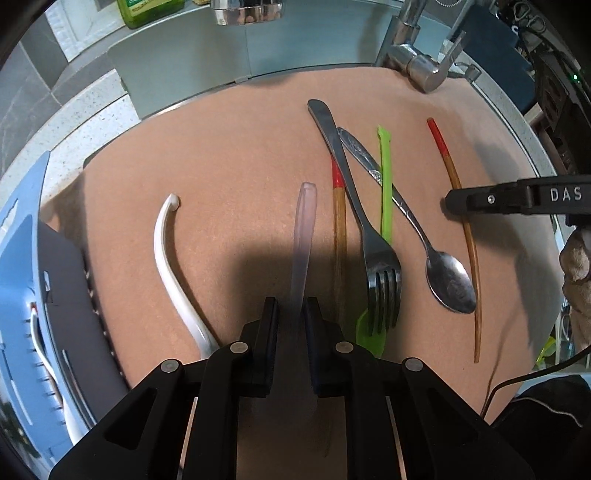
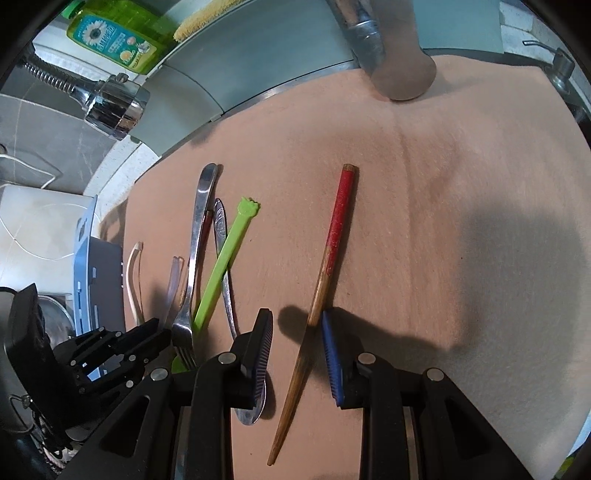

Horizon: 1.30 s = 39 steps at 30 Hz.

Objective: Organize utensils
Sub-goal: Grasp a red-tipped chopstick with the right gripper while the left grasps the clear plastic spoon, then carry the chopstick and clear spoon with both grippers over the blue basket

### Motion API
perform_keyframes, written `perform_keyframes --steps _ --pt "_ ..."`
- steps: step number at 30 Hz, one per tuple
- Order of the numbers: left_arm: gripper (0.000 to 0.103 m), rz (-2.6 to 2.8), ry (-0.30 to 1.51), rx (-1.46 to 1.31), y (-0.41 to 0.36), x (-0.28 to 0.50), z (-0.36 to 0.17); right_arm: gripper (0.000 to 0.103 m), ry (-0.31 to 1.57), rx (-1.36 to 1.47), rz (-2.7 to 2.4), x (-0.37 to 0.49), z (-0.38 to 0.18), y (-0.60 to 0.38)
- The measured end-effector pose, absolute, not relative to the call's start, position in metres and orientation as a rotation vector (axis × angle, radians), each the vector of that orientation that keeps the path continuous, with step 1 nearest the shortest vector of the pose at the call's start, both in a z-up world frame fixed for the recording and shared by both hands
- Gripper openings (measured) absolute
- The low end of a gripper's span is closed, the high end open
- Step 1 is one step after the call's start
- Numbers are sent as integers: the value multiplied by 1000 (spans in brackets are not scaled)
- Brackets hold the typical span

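Observation:
My left gripper [image 1: 290, 306] is shut on a clear plastic utensil [image 1: 303, 236] that points away over the tan mat [image 1: 221, 155]. A white spoon [image 1: 168, 266] lies to its left. To its right lie a red-topped chopstick [image 1: 338, 221], a steel fork [image 1: 369, 236], a green plastic utensil [image 1: 386, 192] and a steel spoon [image 1: 443, 273]. My right gripper [image 2: 297, 332] is open, its fingers on either side of a second red-topped chopstick [image 2: 325, 273], which also shows in the left wrist view [image 1: 458, 192]. The right gripper shows there too [image 1: 454, 203].
A blue utensil rack [image 1: 26, 295] stands at the mat's left edge with a white utensil in it. A faucet [image 2: 384, 48], a spray head [image 2: 114, 103] and a green soap bottle [image 2: 118, 33] are at the back by the sink.

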<state>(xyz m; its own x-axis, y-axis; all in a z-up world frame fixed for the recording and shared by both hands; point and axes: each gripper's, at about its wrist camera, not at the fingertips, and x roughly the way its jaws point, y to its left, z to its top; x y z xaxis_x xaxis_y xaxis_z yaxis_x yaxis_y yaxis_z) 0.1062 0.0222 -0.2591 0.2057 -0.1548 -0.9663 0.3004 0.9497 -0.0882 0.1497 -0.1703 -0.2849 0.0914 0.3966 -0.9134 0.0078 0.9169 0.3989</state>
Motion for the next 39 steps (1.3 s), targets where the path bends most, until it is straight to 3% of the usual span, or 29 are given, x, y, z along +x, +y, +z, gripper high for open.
perform_keyframes --steps 3,7,15,28,39 --pt "6 -320 1316 128 22 106 -259 23 1451 283 296 148 -284 -165" --pt "5 -309 1303 105 26 105 -260 11 1434 218 283 146 -284 -161" --pt "5 -292 1272 2 36 108 -251 6 1424 343 299 142 -286 -177" --pt "5 -316 1195 -83 39 100 -224 6 1369 538 354 132 -258 -190" --pt "5 -240 1103 -180 99 77 -186 6 1257 448 538 142 -197 -102"
